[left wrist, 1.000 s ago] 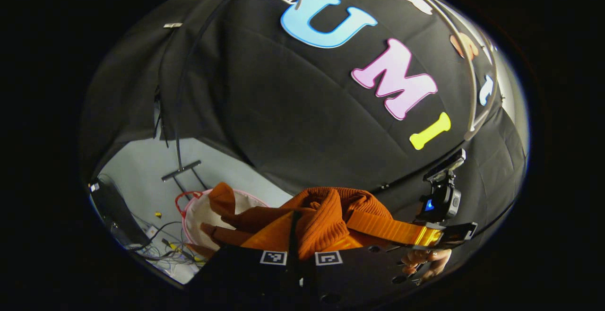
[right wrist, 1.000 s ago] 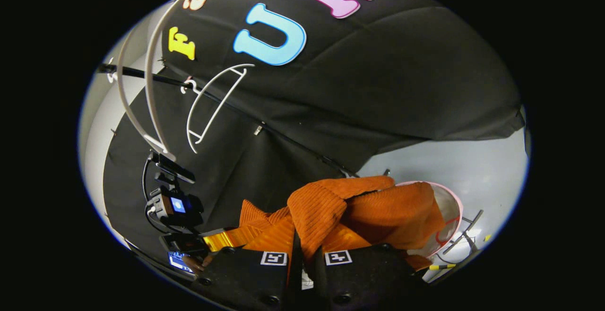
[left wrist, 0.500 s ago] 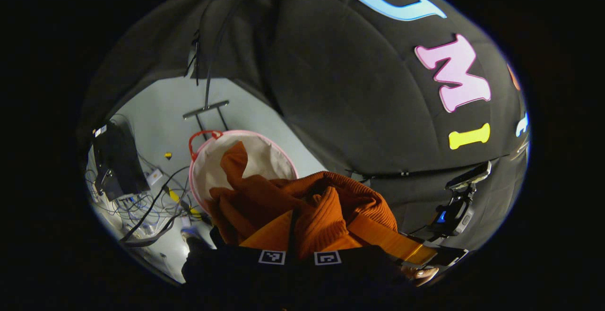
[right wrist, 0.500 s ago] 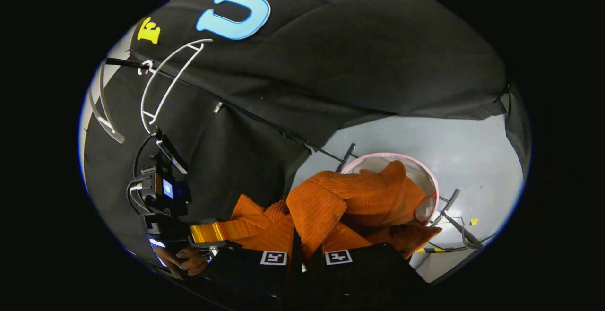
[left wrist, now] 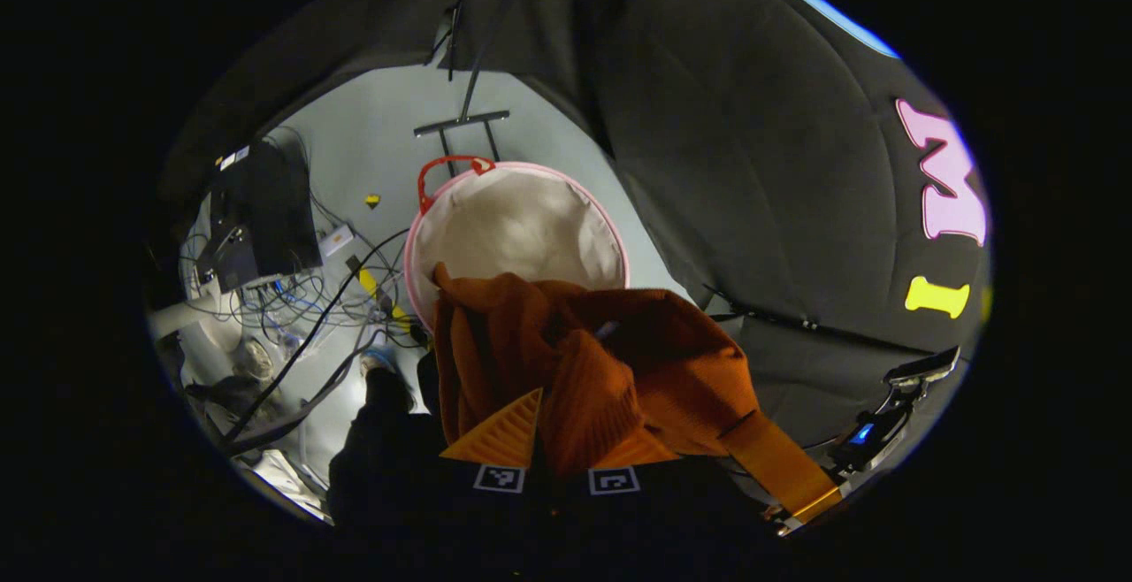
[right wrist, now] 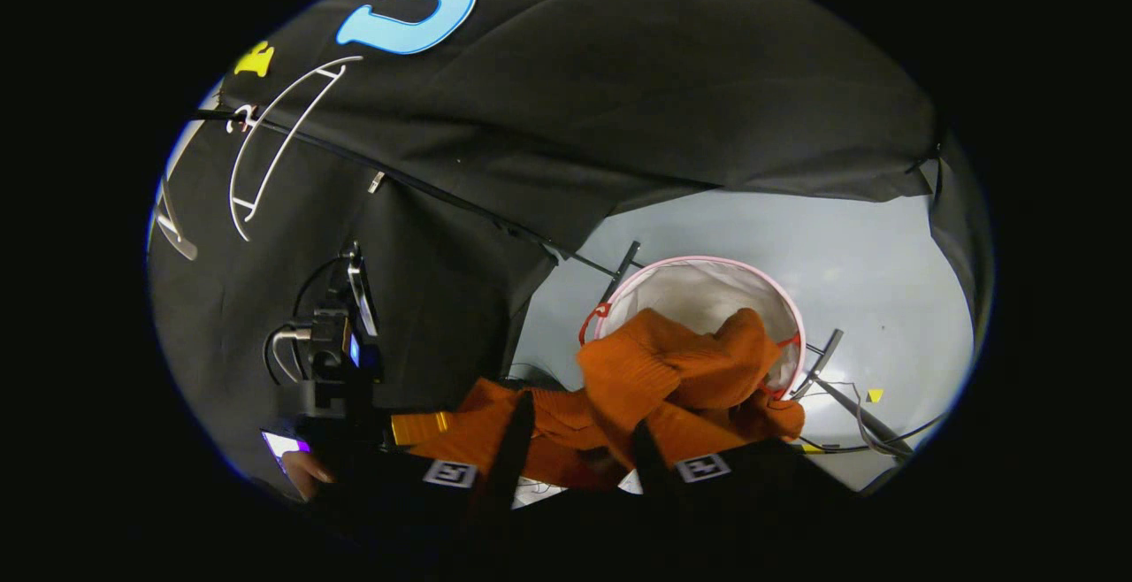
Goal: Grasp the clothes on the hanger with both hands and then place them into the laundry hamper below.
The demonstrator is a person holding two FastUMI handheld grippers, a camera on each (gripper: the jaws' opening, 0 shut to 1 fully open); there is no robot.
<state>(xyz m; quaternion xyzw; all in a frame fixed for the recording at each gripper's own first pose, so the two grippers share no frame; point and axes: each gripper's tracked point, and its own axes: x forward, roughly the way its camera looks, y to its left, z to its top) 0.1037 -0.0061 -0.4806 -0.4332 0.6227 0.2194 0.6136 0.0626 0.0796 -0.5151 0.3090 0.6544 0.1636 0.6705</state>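
1. Orange ribbed knit, the sweater (left wrist: 601,370), bunches between the fingers of my left gripper (left wrist: 555,467) in the left gripper view; the jaws sit narrow, pinched on a fold of the cloth. The garment hangs above the near rim of the laundry hamper (left wrist: 516,177), a pink-rimmed white bag with a red handle at its 11 o'clock, standing on the grey floor (left wrist: 389,135). Loose cables (left wrist: 292,334) and a black box (left wrist: 261,219) lie at the hamper's 9 o'clock. At 4 o'clock from the sweater, my right gripper (left wrist: 800,507) shows at the end of a flat orange band.

2. Right gripper view: my right gripper (right wrist: 575,449) has its jaws spread wider, and the sweater (right wrist: 681,370) lies between and over the fingers; whether both press on it I cannot tell. The cloth droops over the hamper's (right wrist: 707,265) near rim. A bare white hanger (right wrist: 279,144) hangs on the rail at 10 o'clock. My left gripper (right wrist: 340,361) sits at 9 o'clock.
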